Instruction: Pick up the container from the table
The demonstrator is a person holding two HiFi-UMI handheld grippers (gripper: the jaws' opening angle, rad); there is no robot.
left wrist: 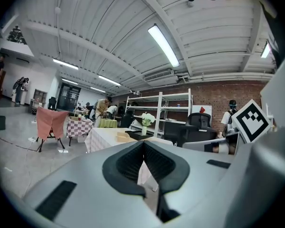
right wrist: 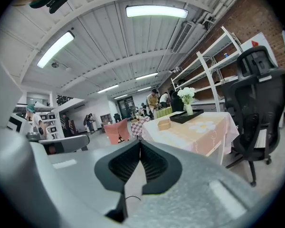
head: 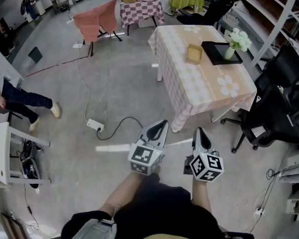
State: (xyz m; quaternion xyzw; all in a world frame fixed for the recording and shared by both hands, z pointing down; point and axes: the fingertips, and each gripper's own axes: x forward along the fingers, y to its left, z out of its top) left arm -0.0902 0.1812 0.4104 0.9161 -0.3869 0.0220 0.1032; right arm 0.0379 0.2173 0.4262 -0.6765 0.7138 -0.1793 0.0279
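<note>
The container (head: 194, 53) is a small tan square box on the table (head: 199, 93), which wears a pale checked cloth with flower prints. It also shows far off as the box (left wrist: 122, 136) in the left gripper view and as the box (right wrist: 164, 124) in the right gripper view. Beside it lie a black tray (head: 221, 52) and a vase of white flowers (head: 235, 42). My left gripper (head: 162, 124) and right gripper (head: 199, 131) are held side by side over the floor, well short of the table. Both are shut with nothing between their jaws, as the left gripper (left wrist: 143, 143) and right gripper (right wrist: 140, 142) show close up.
Black office chairs (head: 275, 117) crowd the table's right side, with shelving (head: 269, 14) behind. A power strip (head: 95, 125) and its cable lie on the floor to the left. Farther back stand a red-draped stand (head: 96, 19) and a checked table (head: 141, 9). A person's legs (head: 21, 103) are at the left.
</note>
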